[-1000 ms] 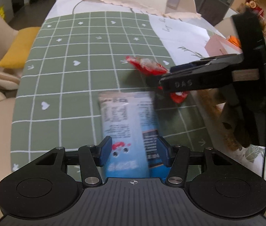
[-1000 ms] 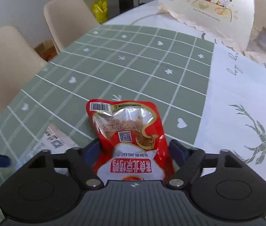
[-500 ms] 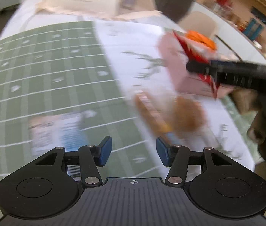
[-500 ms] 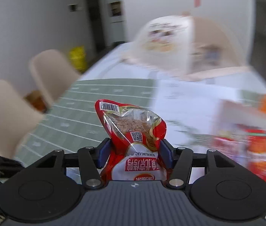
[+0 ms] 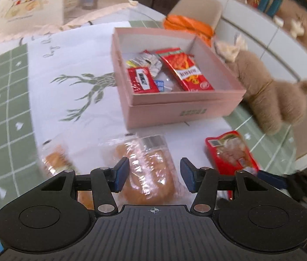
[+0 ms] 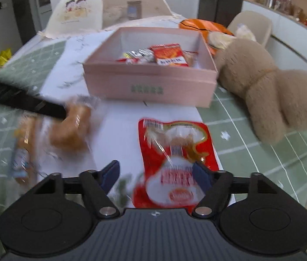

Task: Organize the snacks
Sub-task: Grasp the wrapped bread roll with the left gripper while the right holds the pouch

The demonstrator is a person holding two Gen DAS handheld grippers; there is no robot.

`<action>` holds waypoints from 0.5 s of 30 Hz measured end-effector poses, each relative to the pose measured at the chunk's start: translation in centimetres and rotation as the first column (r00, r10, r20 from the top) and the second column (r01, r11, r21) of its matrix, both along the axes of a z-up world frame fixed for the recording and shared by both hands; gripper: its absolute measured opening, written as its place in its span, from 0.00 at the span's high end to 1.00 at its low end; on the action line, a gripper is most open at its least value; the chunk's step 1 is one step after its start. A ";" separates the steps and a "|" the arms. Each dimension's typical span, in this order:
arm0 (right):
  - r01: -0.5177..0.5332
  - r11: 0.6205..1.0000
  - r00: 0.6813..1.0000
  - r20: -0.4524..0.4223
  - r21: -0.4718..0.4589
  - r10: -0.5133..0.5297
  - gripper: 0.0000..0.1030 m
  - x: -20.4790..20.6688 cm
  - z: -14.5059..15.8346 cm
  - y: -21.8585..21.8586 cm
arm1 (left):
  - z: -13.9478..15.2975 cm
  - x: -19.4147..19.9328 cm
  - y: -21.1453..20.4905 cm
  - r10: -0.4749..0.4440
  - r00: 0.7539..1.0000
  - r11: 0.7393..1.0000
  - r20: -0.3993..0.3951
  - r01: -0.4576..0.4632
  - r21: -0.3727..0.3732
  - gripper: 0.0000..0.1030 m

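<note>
Four snack packets are lying inside the open pink cardboard box [image 5: 181, 106]; nearer, left gripper [image 5: 154, 175] jaws spread astride one clear-wrapped bun [image 5: 151, 174], right gripper [image 6: 155, 177] jaws spread over one red foil pouch [image 6: 175, 158].

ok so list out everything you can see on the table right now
pink box: 1, pink, open, on the white part of the cloth
snack packets in box: several, red and silver, exact count unclear
red snack pouch: 1, red with clear window, lying on the cloth before the box, between the right jaws
wrapped bread: 1, brown in clear film, between the left jaws
second wrapped pastry: 1, brown, blurred, left of the bread
teddy bear: 1, tan, lying right of the box
orange bag: 1, behind the box
food cover: 1, cream, far end
tablecloth: green grid and white
left gripper: jaws open
right gripper: jaws open
</note>
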State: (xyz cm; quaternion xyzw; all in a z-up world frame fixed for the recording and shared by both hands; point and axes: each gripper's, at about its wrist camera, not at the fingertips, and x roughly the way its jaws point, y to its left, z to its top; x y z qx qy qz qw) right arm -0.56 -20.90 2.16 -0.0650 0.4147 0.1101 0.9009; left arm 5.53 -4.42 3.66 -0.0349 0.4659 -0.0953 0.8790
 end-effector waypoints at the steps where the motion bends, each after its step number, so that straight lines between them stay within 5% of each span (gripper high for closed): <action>1: 0.005 1.000 1.000 0.012 -0.021 -0.005 0.22 -0.5 -0.3 0.3 | -0.2 0.2 -0.3 0.000 1.000 0.999 0.008 0.000 0.042 0.44; 6: 0.011 0.999 0.998 0.061 -0.043 -0.009 0.18 -2.3 -1.3 0.2 | -0.9 0.7 -0.4 0.009 1.000 0.994 -0.013 -0.008 0.106 0.38; 15: 0.040 0.998 0.998 0.052 0.039 -0.042 0.15 -1.3 -1.3 -1.0 | -1.3 -1.4 2.0 -0.003 0.999 0.999 -0.044 0.005 0.050 0.43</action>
